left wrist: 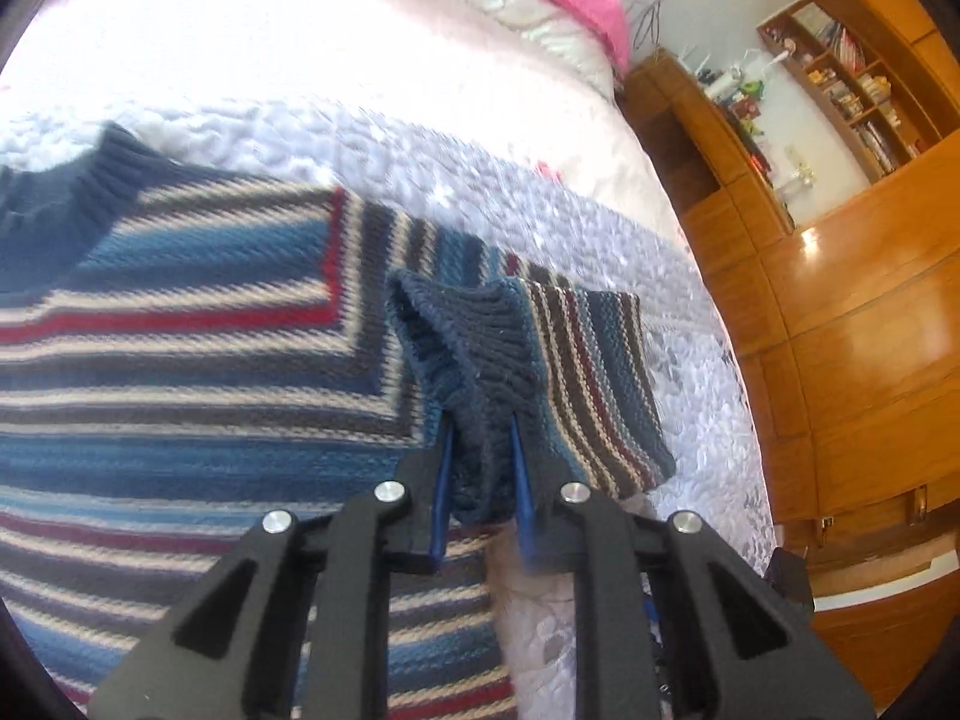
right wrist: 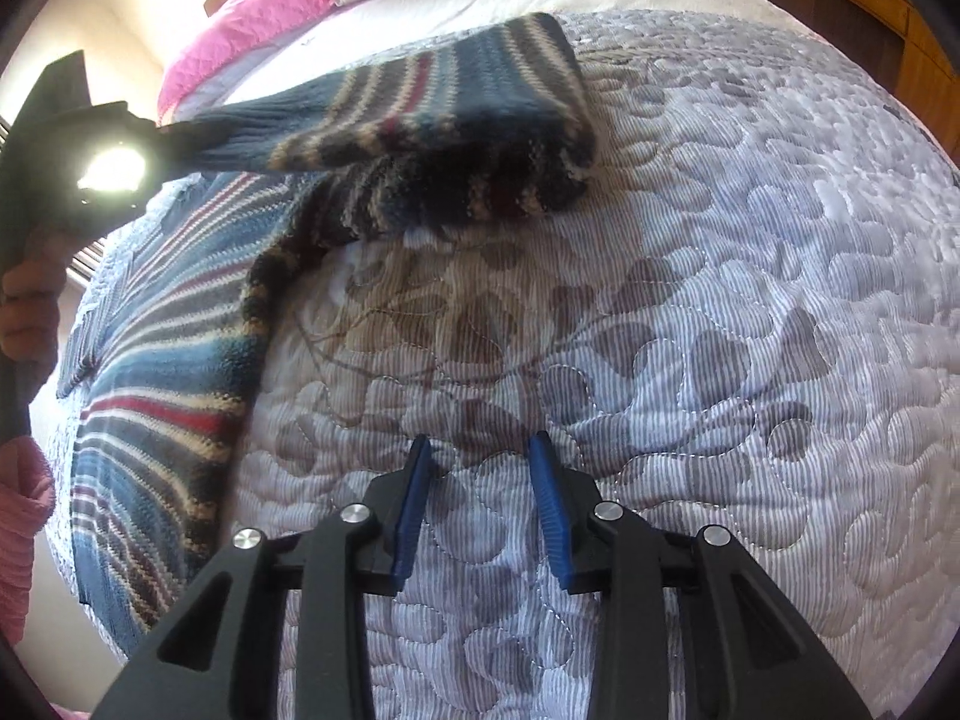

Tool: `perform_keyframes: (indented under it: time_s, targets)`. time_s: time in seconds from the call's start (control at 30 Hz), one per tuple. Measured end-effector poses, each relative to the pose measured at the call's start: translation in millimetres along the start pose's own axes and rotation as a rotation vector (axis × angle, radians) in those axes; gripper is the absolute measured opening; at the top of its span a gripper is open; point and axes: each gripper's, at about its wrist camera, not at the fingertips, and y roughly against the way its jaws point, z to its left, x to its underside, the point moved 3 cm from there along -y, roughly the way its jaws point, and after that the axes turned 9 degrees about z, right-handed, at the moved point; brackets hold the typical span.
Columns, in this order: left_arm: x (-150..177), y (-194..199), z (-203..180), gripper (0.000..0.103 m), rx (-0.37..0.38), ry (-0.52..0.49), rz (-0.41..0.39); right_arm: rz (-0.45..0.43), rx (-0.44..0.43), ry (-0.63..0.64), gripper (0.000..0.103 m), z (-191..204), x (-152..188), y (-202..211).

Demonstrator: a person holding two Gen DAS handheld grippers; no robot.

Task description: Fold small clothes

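A small striped knit sweater in blue, navy, cream and red lies flat on the bed. My left gripper is shut on the navy ribbed cuff of its right sleeve, which is lifted off the quilt. In the right wrist view the same sleeve hangs stretched in the air from the left gripper, and the sweater body lies at the left. My right gripper is open just above the bare quilt, apart from the sweater, with nothing between its blue pads.
The bed carries a pale lilac quilt with leaf stitching, plus a pink blanket and white pillows at its head. A wooden wardrobe and bookshelves stand close on the right. A hand and pink sleeve show at left.
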Motion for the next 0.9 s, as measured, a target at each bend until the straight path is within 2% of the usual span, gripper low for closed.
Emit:
perform_keyframes:
  time_s: [0.1, 0.33, 0.57, 0.67, 0.73, 0.83, 0.9]
  targets:
    - [-4, 32, 23, 0.015, -0.048, 0.006, -0.057, -0.007, 0.026, 0.016, 0.037, 14, -1, 1]
    - [-2, 105, 105, 0.015, -0.126, 0.093, -0.118, -0.037, -0.008, 0.045, 0.037, 49, -18, 10]
    - [9, 152, 188, 0.015, -0.204, 0.189, -0.165, -0.082, -0.058, 0.082, 0.037, 98, -64, 17]
    - [10, 157, 212, 0.015, -0.223, 0.232, -0.169, -0.066, -0.090, 0.109, 0.037, 131, -98, 7]
    - [11, 157, 224, 0.015, -0.226, 0.255, -0.165, -0.044, -0.073, 0.117, 0.037, 146, -115, -7]
    - [14, 140, 236, 0.016, -0.241, 0.267, -0.128, 0.000, -0.033, 0.089, 0.036, 148, -134, -35]
    - [16, 126, 243, 0.018, -0.277, 0.269, -0.099, 0.035, -0.025, 0.054, 0.035, 143, -133, -48]
